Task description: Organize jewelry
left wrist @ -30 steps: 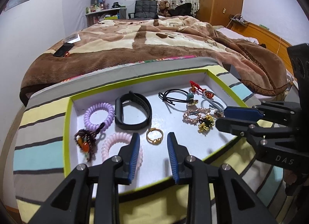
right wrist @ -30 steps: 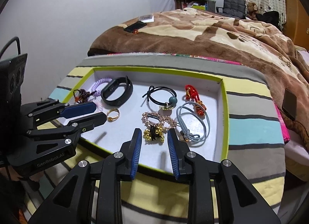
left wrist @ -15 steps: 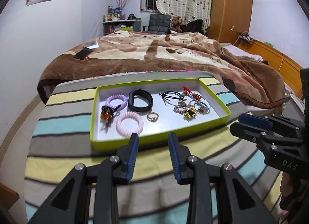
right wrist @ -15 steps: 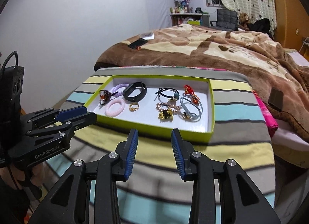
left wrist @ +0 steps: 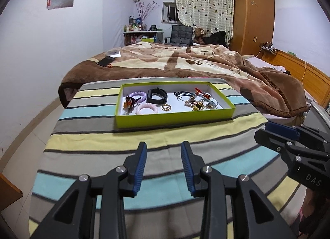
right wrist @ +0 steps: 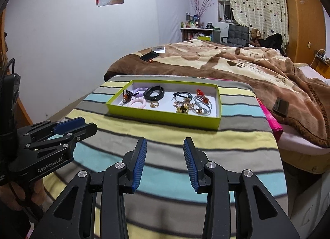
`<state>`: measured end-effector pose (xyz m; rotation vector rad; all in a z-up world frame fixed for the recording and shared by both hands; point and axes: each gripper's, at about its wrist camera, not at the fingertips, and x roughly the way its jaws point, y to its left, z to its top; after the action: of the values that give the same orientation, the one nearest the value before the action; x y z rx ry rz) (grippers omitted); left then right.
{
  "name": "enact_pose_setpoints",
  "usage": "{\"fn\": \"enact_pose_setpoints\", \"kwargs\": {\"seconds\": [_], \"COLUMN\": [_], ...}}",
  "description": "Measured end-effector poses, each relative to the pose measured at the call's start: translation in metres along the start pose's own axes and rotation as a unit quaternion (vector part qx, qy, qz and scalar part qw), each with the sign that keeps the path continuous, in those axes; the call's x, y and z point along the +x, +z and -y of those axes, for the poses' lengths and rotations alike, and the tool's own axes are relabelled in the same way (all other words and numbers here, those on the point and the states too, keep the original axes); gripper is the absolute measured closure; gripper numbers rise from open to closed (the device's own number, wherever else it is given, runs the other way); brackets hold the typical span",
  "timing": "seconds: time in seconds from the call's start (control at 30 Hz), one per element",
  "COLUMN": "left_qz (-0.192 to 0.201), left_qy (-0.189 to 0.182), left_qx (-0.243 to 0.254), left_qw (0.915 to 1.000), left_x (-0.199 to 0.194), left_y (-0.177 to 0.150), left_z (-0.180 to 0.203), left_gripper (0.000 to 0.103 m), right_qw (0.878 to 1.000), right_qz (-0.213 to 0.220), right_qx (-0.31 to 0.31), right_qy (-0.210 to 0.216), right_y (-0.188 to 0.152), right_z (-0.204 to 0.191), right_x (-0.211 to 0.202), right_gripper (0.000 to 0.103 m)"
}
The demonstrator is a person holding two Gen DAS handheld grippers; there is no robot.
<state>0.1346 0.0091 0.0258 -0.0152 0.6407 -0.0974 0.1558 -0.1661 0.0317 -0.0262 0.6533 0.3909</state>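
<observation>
Jewelry sits grouped in the green tray (left wrist: 175, 118) near the surface's far edge; left gripper (left wrist: 164, 165) and right gripper (right wrist: 165, 161) hover wide, empty, sorting seemingly done, nothing left needing a grasp

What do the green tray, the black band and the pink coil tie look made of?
Green tray: probably cardboard, matte, with thin straight walls and a white inside. Black band: likely silicone or rubber, smooth with a dull sheen. Pink coil tie: seemingly translucent plastic, glossy spiral ridges.
</observation>
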Motion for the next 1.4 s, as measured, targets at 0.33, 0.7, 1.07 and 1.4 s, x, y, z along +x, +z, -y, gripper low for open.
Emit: {"fn": "enact_pose_setpoints", "kwargs": {"seconds": [0.33, 0.7, 1.07, 1.4], "left_qz": [0.015, 0.02, 0.027, 0.028], "left_qy": [0.013, 0.015, 0.019, 0.02], "left_qx": [0.002, -0.005, -0.009, -0.009], "left_qw": [0.9998, 0.9997, 0.9994, 0.9994], "left_x": [-0.029, -0.038, -0.042, -0.042], "left_y": [-0.028, -0.038, -0.041, -0.041], "left_z": [0.011, 0.015, 0.016, 0.016], "left_gripper": [0.067, 0.067, 0.067, 0.067], "right_qw": [1.0, 1.0, 1.0, 1.0], "right_qz": [0.006, 0.022, 0.023, 0.022], "right_qx": [0.008, 0.003, 0.004, 0.006], "right_qy": [-0.005, -0.012, -0.013, -0.014], "right_y": [-0.026, -0.036, -0.038, -0.04], "right_z": [-0.006, -0.01, -0.011, -0.011], "right_x": [-0.021, -0.034, -0.036, -0.036], "right_gripper": [0.065, 0.065, 0.065, 0.065]}}
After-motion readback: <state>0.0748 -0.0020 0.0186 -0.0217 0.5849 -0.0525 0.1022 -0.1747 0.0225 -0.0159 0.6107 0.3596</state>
